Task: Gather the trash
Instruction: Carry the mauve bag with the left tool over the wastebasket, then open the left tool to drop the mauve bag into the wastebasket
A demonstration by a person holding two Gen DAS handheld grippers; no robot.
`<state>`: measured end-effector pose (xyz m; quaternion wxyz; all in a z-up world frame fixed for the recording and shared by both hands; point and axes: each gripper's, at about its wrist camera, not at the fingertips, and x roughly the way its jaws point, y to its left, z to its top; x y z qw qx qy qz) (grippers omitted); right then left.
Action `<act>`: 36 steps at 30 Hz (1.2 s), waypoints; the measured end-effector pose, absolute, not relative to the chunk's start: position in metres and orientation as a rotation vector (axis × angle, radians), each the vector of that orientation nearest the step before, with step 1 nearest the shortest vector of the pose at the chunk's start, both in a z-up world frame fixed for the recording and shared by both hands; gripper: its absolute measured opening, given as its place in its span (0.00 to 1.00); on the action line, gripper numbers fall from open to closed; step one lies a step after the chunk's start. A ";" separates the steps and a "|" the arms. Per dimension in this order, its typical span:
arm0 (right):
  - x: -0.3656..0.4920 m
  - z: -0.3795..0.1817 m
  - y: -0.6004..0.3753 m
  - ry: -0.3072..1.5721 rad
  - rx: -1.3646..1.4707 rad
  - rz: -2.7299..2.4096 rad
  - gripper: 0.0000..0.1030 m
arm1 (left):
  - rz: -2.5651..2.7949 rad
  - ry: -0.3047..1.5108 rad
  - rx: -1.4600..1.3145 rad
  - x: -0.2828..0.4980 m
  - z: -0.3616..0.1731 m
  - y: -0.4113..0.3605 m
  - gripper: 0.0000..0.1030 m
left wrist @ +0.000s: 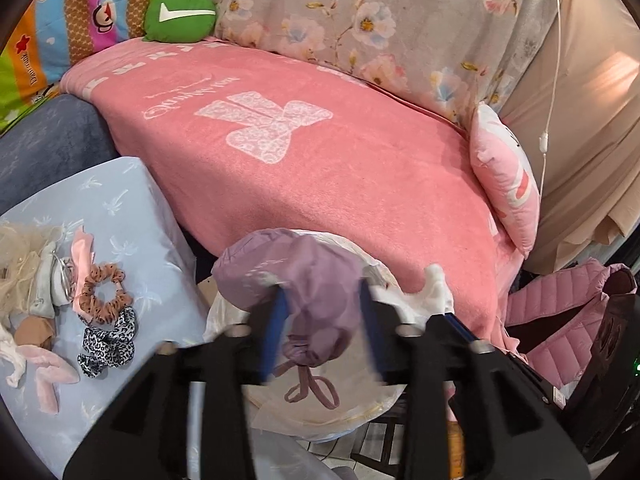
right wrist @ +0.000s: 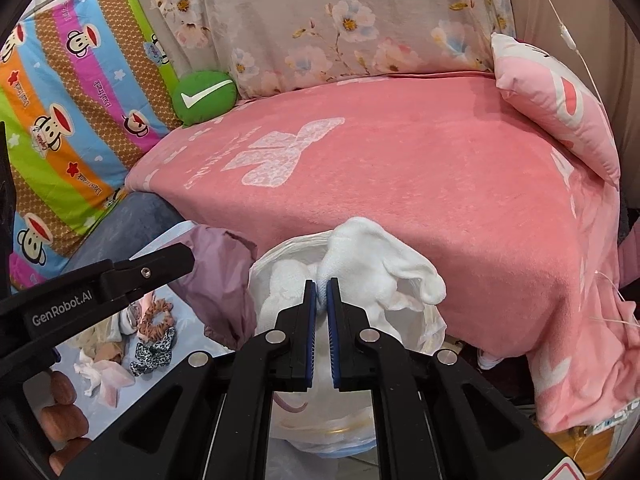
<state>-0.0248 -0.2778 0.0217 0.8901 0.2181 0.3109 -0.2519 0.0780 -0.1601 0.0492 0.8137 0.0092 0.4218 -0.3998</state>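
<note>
A: What does the left gripper (left wrist: 324, 316) do?
B: Its fingers are spread apart around a purple bag (left wrist: 304, 280), low in the middle, over the white trash bag (left wrist: 360, 400).
A: And the right gripper (right wrist: 322, 300)?
B: It pinches a white cloth (right wrist: 368, 256) above that bag.

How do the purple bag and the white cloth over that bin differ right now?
The purple bag is lilac, smooth and tied with a drawstring; the white cloth is white and fluffy. The bag sits between the left gripper's open jaws, unpinched; the cloth is pinched in the right gripper. Both hang over the white-lined bin.
</note>
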 end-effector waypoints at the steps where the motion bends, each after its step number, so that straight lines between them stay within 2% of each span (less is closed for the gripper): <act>1: -0.024 0.022 -0.278 0.647 0.448 -0.523 0.07 | -0.843 0.893 0.009 0.079 0.049 -0.158 0.57; 6: -0.018 0.023 -0.278 0.639 0.433 -0.525 0.08 | -0.845 0.893 -0.003 0.081 0.049 -0.156 0.71; 20: -0.030 0.015 -0.286 0.658 0.451 -0.570 0.12 | -0.933 0.881 0.006 0.078 0.066 -0.178 0.71; 22: -0.031 0.013 -0.286 0.663 0.451 -0.570 0.13 | -0.943 0.889 -0.014 0.079 0.066 -0.177 0.73; 24: -0.031 0.011 -0.286 0.669 0.454 -0.563 0.14 | -0.936 0.894 -0.015 0.080 0.065 -0.174 0.80; 26: -0.029 0.008 -0.285 0.678 0.452 -0.550 0.14 | -0.913 0.880 -0.003 0.082 0.064 -0.165 0.80; 36: -0.008 -0.007 -0.263 0.717 0.441 -0.473 0.14 | -0.707 0.945 0.023 0.114 0.013 -0.099 0.80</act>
